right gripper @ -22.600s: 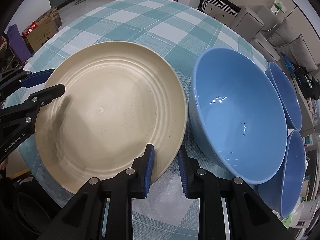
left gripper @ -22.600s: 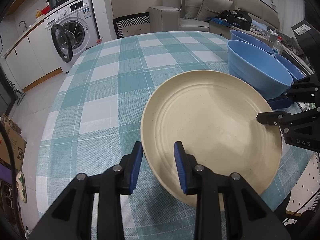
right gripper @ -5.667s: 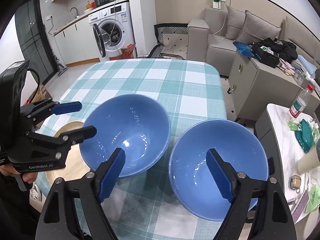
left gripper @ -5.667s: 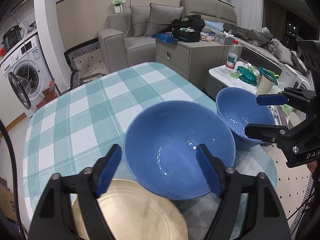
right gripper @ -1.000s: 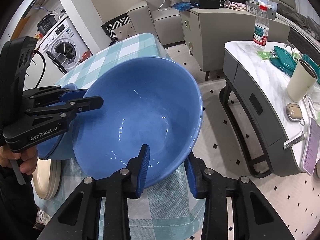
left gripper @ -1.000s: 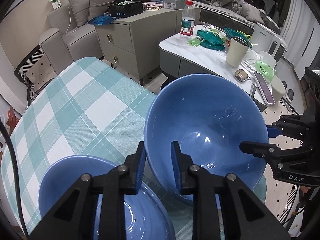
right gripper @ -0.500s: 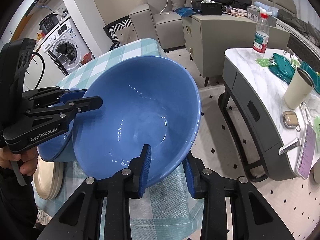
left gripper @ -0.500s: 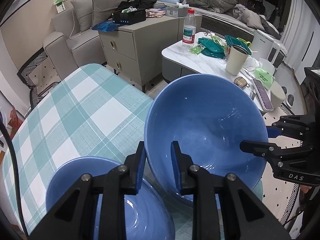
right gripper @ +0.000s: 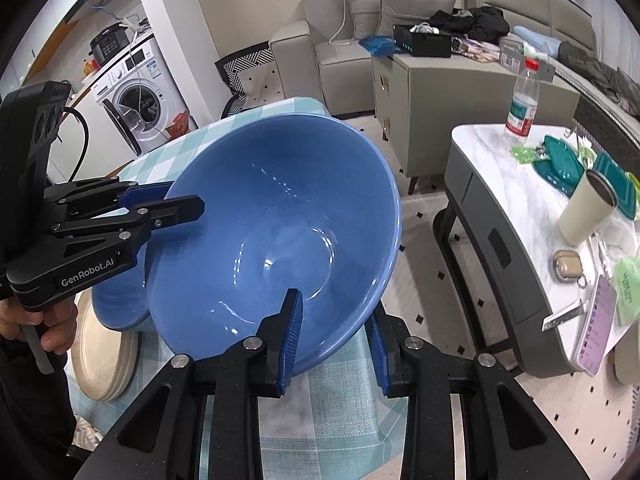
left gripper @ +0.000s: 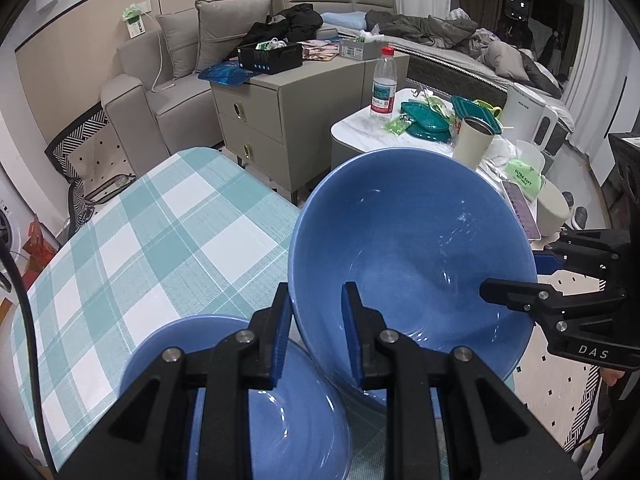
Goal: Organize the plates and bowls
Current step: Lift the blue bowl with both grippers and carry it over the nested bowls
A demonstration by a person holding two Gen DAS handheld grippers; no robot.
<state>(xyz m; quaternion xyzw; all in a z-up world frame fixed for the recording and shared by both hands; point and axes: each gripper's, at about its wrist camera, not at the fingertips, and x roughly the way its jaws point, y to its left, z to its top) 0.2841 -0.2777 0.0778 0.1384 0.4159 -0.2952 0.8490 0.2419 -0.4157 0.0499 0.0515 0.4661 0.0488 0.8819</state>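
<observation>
Both claws pinch one blue bowl's (left gripper: 412, 248) rim — left claw (left gripper: 316, 320), right claw (right gripper: 334, 334) — tilted above the table (left gripper: 140, 240).

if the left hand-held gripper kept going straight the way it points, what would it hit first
The left hand-held gripper is already clamped on the raised blue bowl, so it would first meet that bowl's wall; beyond lies the floor, though depth is unclear.

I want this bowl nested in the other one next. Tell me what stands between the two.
Nothing visible. The held bowl, clamped at opposite rim edges by the left tool and right tool, hangs tilted just beside the second bowl, whose open mouth looks empty.
</observation>
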